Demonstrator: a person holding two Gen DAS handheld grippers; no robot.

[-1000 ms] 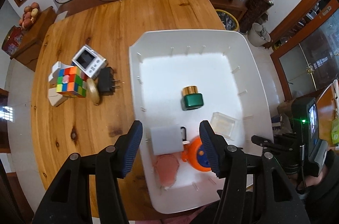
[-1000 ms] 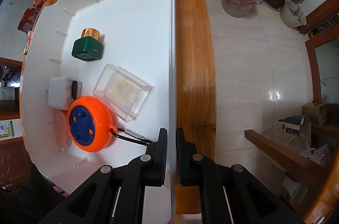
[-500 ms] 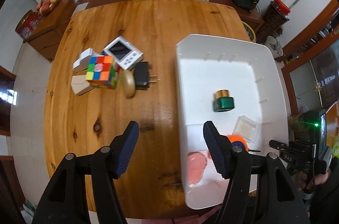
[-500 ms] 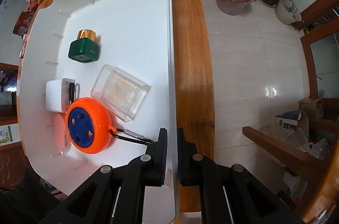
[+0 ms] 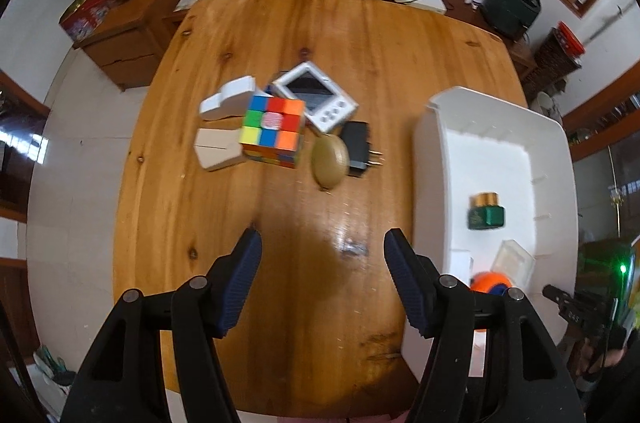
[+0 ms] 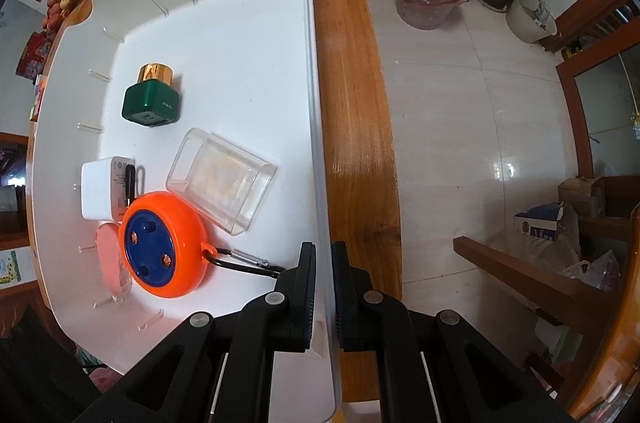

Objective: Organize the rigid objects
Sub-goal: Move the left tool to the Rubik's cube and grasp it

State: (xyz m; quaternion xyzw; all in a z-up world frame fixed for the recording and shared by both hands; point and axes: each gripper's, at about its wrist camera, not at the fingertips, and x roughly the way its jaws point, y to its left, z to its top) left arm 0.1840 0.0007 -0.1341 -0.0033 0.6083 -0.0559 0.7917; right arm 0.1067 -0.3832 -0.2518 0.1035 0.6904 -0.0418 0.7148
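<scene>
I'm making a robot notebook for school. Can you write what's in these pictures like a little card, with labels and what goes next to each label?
Place: wooden table
Box: white bin, on the table's right side
In the box: green bottle with gold cap, clear case, orange round reel, white adapter, pink disc
Not yet in the box: colour cube, white gadget with screen, black plug, tan oval, two white pieces
Left gripper: open, empty, above bare table
Right gripper: pinching the box wall

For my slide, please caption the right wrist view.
Right gripper clamps the white plastic bin's wall.
</scene>
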